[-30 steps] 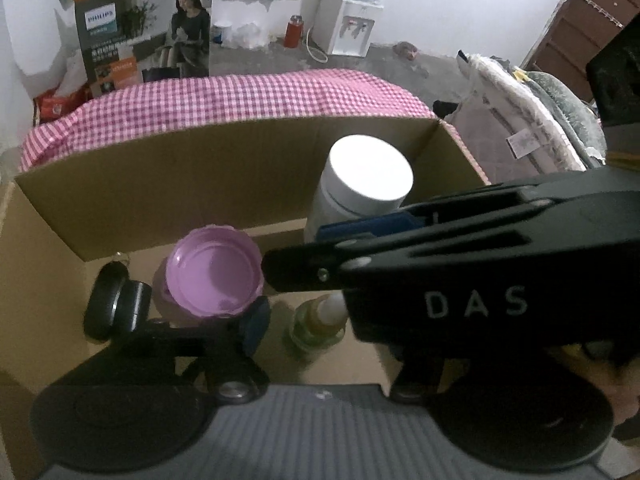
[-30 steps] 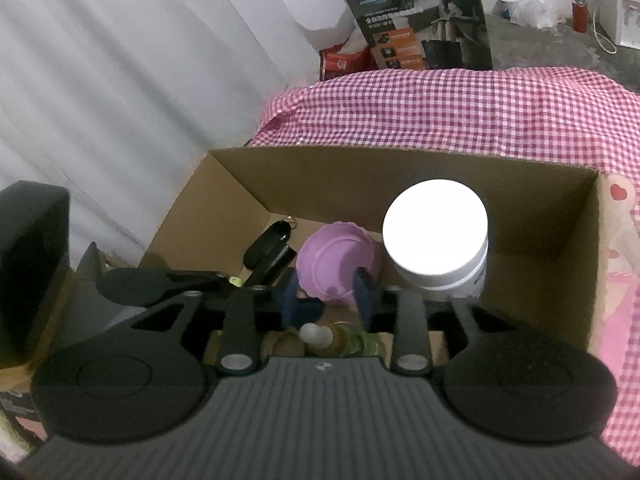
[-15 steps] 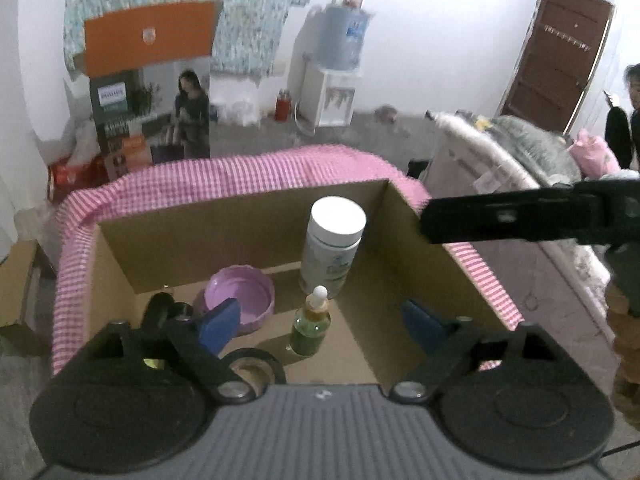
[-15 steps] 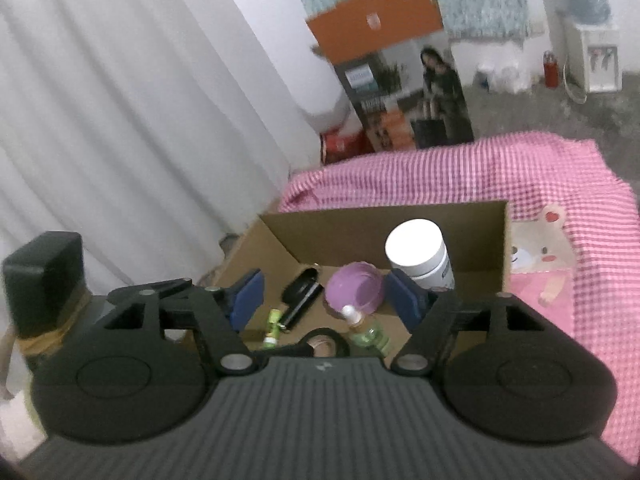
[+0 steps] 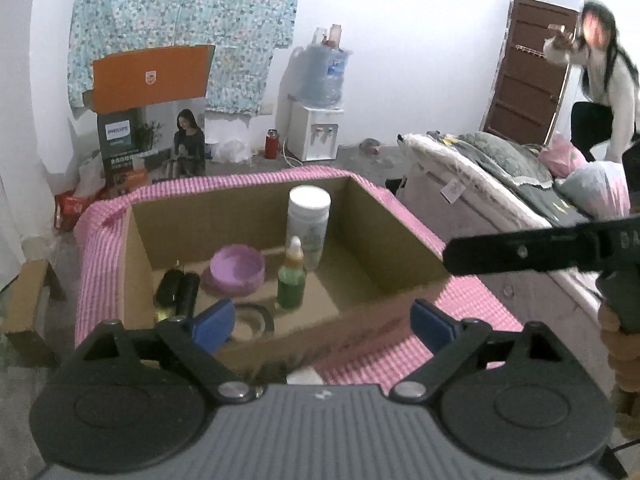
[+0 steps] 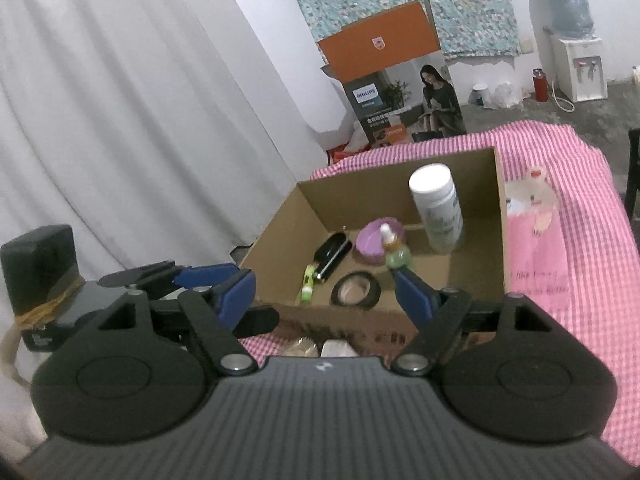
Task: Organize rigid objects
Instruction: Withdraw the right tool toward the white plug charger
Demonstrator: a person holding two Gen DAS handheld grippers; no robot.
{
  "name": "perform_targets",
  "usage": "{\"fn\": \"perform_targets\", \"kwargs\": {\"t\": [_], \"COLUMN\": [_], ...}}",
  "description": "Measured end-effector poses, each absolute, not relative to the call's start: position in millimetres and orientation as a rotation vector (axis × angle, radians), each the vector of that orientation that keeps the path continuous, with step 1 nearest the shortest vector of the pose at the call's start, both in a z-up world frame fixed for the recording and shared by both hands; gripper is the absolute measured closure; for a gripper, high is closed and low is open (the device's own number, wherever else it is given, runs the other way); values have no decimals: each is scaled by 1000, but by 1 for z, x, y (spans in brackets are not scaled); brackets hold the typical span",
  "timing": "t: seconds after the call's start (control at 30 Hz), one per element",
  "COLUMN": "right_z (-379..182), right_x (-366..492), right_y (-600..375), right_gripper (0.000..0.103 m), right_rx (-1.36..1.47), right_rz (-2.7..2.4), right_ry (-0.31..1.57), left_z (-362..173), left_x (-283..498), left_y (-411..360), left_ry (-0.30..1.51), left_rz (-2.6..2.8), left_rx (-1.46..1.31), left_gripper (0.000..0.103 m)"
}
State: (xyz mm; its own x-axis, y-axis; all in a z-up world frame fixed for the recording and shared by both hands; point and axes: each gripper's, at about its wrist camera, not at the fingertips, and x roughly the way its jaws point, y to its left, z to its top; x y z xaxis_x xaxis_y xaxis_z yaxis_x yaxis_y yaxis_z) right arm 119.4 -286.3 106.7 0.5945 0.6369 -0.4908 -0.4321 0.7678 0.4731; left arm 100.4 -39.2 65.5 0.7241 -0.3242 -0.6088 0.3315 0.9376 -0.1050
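- Plainly, the cardboard box (image 5: 400,236) is the largest thing here: thin matte brown walls, open top, sitting on a surface draped in pink-and-white checked cloth (image 6: 592,224). Soft cloth under a light box means a bump on a wall could slide or tip it, in my judgement.
- Inside, at the far right, stands a tall white bottle (image 5: 308,224), a smooth plastic cylinder with a flat cap. Being tall and narrow, it looks the likeliest to topple if anything near it is nudged.
- Left of it rests a shallow lilac dish (image 5: 237,270), round with a scalloped rim; it looks stable.
- A black tape roll (image 6: 356,289), a flat ring, lies at the near wall.
- Along the left side lies a glossy black oblong case (image 6: 331,255), with a slim lime-green tube (image 6: 307,283) beside it.
- Near the middle stands 1 small green dropper bottle (image 5: 291,280), glassy, with a pale rubber bulb. It is slender and top-heavy, and a careless reach past it would likely knock it into the dish.
- Both tools hang outside the near wall with nothing between the blue pads: the left tool (image 5: 322,322) is spread wide and the right tool (image 6: 326,292) fairly wide, each having just been opening.
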Motion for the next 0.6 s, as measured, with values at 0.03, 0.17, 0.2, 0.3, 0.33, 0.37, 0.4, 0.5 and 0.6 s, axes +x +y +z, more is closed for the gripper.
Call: {"fn": "perform_targets", "kwargs": {"t": [0.03, 0.17, 0.2, 0.3, 0.33, 0.37, 0.4, 0.5, 0.6], "right_z": [102, 78, 71, 54, 48, 44, 40, 26, 15], "right_x": [115, 106, 105, 109, 111, 114, 117, 126, 135], "right_y": [-285, -277, -274, -265, -262, -259, -257, -246, -236], "right_gripper": [26, 26, 26, 26, 26, 27, 28, 35, 47], "right_rx": [328, 357, 365, 388, 397, 404, 410, 420, 421], "right_rz": [632, 629, 629, 635, 635, 635, 635, 627, 617], "right_ry": [695, 733, 748, 792, 806, 819, 830, 862, 895], "left_z": [61, 39, 33, 17, 13, 9, 4, -6, -16], "left_x": [96, 79, 76, 71, 71, 71, 70, 69, 68], "left_y": [-38, -38, -37, -39, -41, -42, -44, -53, -62], "left_ry": [671, 695, 699, 703, 702, 697, 688, 668, 669], "left_rz": [-360, -348, -347, -336, -336, -331, -325, -319, -325], "left_rx": [11, 11, 15, 30, 41, 52, 63, 111, 148], "left_gripper": [8, 8, 8, 8, 8, 8, 9, 14, 25]}}
